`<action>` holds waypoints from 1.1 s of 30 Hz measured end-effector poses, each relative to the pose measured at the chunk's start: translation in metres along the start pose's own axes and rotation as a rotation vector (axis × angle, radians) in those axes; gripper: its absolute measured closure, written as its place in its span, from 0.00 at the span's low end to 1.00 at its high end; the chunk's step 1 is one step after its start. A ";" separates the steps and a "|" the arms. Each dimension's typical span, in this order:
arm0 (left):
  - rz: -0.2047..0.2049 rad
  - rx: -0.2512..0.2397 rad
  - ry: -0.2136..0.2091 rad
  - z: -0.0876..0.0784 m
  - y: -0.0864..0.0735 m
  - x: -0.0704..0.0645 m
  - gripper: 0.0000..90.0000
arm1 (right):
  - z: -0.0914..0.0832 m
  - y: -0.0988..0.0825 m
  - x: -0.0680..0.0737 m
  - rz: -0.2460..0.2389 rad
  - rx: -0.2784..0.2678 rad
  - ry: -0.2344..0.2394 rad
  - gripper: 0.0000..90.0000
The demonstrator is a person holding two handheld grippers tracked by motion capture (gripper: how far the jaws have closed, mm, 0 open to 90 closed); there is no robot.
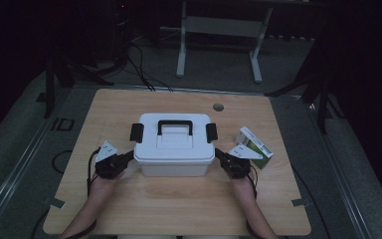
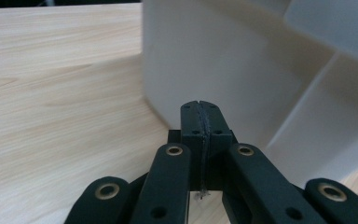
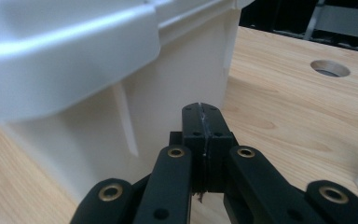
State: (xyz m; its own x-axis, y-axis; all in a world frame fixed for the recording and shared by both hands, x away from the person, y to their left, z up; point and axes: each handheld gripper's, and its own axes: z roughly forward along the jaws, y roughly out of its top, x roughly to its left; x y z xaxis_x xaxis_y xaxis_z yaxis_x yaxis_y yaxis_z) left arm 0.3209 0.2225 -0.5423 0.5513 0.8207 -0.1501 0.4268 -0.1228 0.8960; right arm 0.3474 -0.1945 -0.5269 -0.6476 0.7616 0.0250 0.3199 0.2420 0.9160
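L gripper [image 1: 128, 157] sits at the left end of the white storage box [image 1: 174, 149], jaws fully closed w/ nothing between them, pads meeting edge to edge in the left gripper view [image 2: 200, 122]; tip is at or just short of the box's left wall below the lid overhang, contact can't be confirmed. Box stands upright at table [image 1: 179, 209] centre, lid on, black carry handle [image 1: 175, 125] lying across the top, black latches [image 1: 137, 132] at both ends. R gripper [image 1: 220, 156] mirrors the left at the box's right end: jaws closed, empty, tip close against the right wall under the lid rim [image 3: 200, 122]. Farther right, a green-and-white carton [image 1: 254, 144] lies near the R gripper, apart from the box. Step in hand, as judged: bracing the box from both ends w/ closed tips, prob. to squeeze, shift or lift it. Next move calls for equal inward pressure from both sides, tips kept under the lid overhang; uneven push could skew or tip the box. Keep R hand clear of the carton.
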 end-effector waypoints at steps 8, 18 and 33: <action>-0.012 -0.034 -0.029 0.010 0.006 -0.001 1.00 | 0.008 0.004 0.002 -0.003 -0.015 0.023 1.00; -0.017 -0.022 -0.045 0.009 0.008 -0.002 1.00 | 0.009 0.003 0.004 0.016 -0.022 0.040 1.00; -0.015 0.000 -0.080 0.000 0.004 -0.015 1.00 | -0.008 -0.004 0.007 0.007 -0.014 0.054 1.00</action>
State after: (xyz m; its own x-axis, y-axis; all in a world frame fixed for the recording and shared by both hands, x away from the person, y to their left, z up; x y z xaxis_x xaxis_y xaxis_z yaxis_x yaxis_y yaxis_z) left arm 0.3143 0.2093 -0.5368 0.6004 0.7751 -0.1968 0.4356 -0.1106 0.8933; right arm 0.3359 -0.1946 -0.5268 -0.6818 0.7297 0.0526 0.3150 0.2279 0.9213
